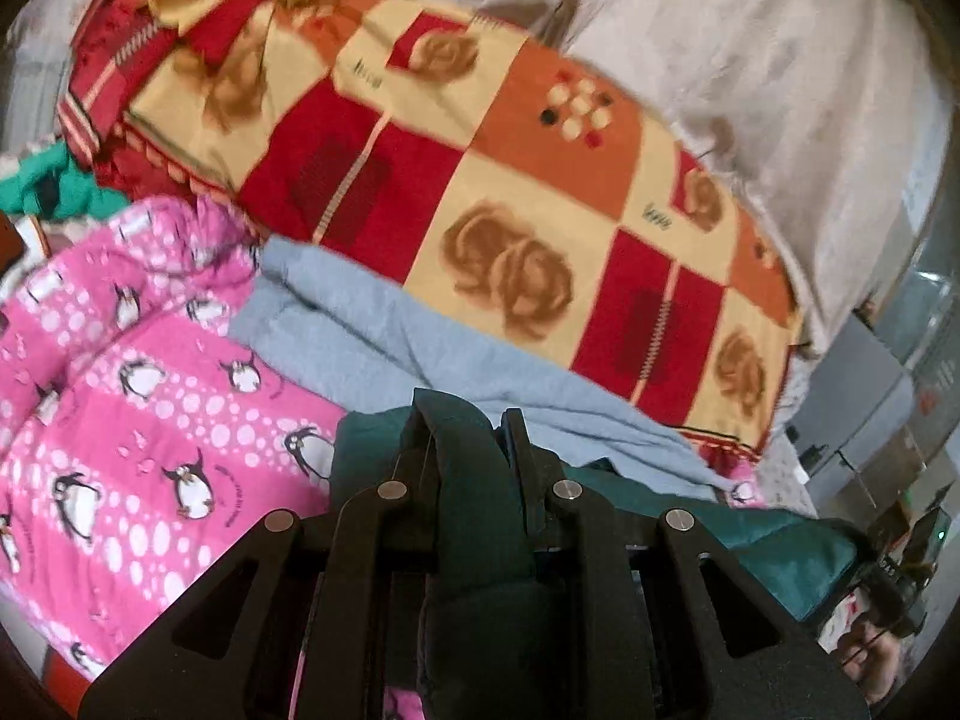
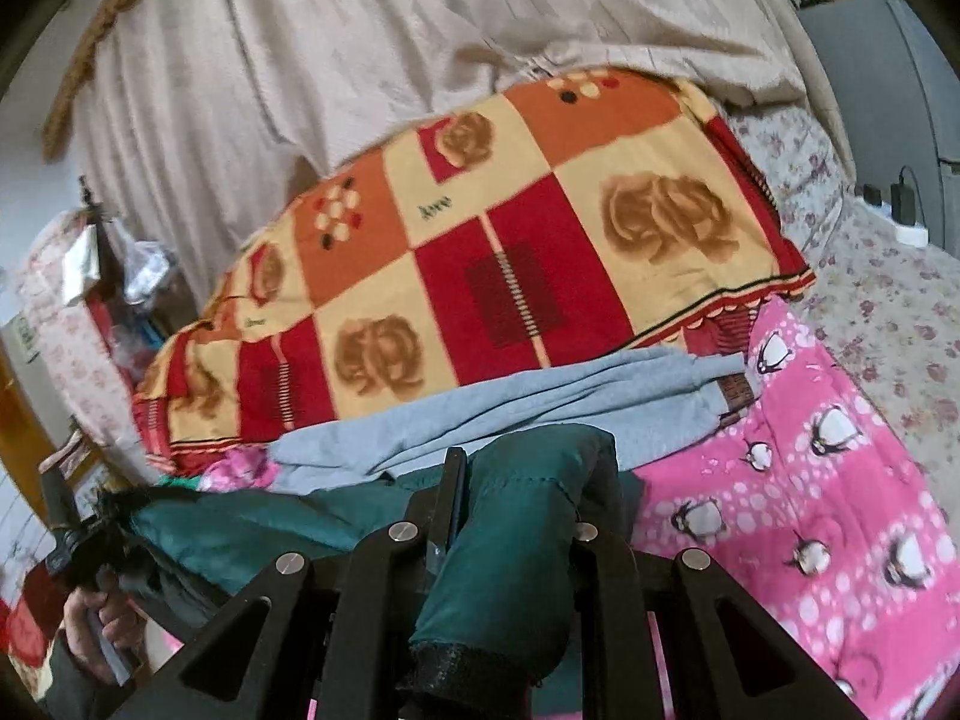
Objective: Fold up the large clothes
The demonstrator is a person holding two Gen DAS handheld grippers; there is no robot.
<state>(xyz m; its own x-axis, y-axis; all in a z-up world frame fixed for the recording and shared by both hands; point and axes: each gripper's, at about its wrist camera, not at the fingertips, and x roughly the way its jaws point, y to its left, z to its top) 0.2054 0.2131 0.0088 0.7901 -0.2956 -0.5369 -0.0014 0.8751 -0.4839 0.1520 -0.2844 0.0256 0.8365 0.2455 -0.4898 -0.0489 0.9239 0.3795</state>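
A dark green padded jacket (image 1: 774, 546) hangs stretched between my two grippers above the bed. My left gripper (image 1: 468, 438) is shut on a thick fold of it (image 1: 474, 516). My right gripper (image 2: 528, 468) is shut on a sleeve of the same jacket (image 2: 510, 546), whose dark knit cuff (image 2: 456, 672) hangs toward the camera. The jacket's body (image 2: 240, 528) runs left to the other gripper, seen with the person's hand at the lower left (image 2: 90, 570). A grey-blue garment (image 1: 384, 330) lies crumpled just beyond the jacket; it also shows in the right wrist view (image 2: 540, 402).
A pink penguin-print quilt (image 1: 150, 420) covers the bed (image 2: 810, 480). A folded red, orange and cream checked blanket (image 1: 480, 180) lies behind the garments (image 2: 480, 252). A beige curtain (image 2: 360, 48) hangs at the back. A floral sheet (image 2: 888, 312) and a power strip (image 2: 900, 222) lie right.
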